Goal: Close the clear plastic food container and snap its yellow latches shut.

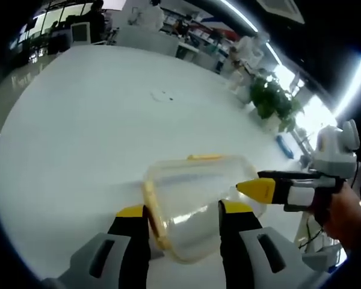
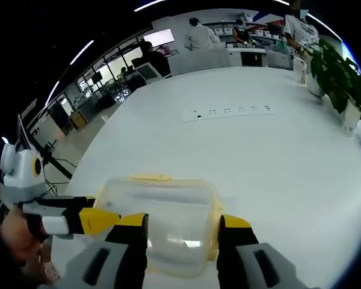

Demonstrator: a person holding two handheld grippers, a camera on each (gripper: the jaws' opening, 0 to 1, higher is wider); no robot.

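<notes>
On the white round worktop, the clear plastic food container with yellow latches sits lidded. Both claws, left and right, stand open around it; latching appears unfinished.

A clear rectangular plastic food container with yellow latches sits lid-on, flat on the white tabletop.

Container rests on the table, its near end between the right gripper jaws. Left gripper tip touches its left side (viewed from right gripper). Potted plant stands at the table's far right edge.
</notes>
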